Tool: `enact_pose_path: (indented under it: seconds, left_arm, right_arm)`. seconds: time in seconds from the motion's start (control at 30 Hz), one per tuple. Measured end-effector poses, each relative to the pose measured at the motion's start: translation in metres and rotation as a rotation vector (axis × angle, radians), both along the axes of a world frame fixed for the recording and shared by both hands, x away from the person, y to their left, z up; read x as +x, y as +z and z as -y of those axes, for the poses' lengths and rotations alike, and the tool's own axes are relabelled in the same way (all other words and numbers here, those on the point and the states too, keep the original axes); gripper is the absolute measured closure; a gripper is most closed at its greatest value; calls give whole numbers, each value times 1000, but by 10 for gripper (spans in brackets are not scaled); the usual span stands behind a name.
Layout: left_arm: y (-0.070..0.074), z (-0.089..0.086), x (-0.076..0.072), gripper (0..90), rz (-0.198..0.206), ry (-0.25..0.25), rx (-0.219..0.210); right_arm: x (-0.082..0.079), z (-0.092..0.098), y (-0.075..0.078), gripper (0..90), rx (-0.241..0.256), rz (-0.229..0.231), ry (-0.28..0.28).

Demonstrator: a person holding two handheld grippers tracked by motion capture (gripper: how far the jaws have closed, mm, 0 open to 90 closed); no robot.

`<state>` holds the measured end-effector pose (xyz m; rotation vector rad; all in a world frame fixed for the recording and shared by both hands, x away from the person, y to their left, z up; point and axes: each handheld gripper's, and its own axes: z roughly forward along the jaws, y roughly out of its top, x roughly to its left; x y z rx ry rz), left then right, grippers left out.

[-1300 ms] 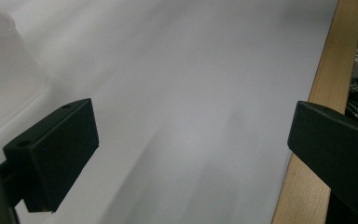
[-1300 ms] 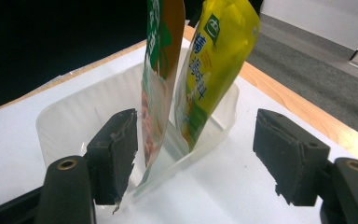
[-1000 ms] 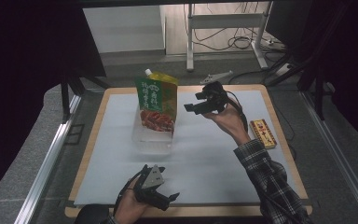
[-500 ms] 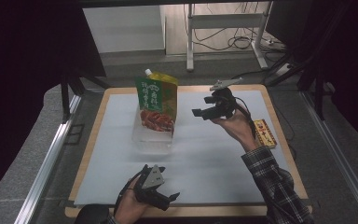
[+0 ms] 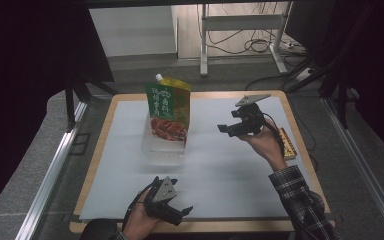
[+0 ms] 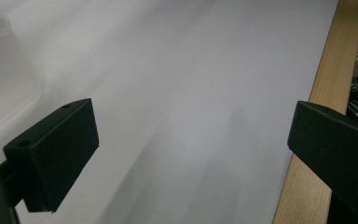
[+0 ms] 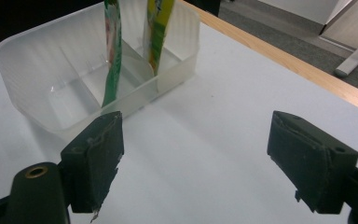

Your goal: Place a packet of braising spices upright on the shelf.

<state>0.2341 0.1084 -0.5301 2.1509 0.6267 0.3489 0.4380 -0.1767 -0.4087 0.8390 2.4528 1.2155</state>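
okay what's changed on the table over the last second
The right hand-held gripper drew back from the green pouch toward the table's right side and the snack box, jaws open and empty. The left hand-held gripper, the pouch and its clear tray stayed put. Nothing was grasped or released.

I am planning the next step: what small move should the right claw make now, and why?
Probably the right claw should retreat a little more: its jaws stand open and empty, while both printed refill pouches already stand in the clear plastic divided tray.
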Motion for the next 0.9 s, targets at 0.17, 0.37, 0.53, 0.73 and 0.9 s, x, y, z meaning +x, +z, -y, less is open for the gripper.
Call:
enact_pose_path:
  seconds: [0.17,0.37,0.53,0.73,0.9]
  left_arm:
    - [0,0,0,14,0,1,-2]
    - [0,0,0,14,2,2,-2]
    - [0,0,0,14,3,1,-2]
    - [0,0,0,14,3,1,0]
    - [0,1,0,14,1,0,3]
  right_arm:
    - [-2,11,-5,187,5,4,-12]
    - [-6,24,-10,187,2,6,-38]
    - [-8,37,-17,192,-13,2,-63]
    - [-10,48,-22,199,-24,-5,-88]
    - [-11,59,-29,200,-39,-14,-118]
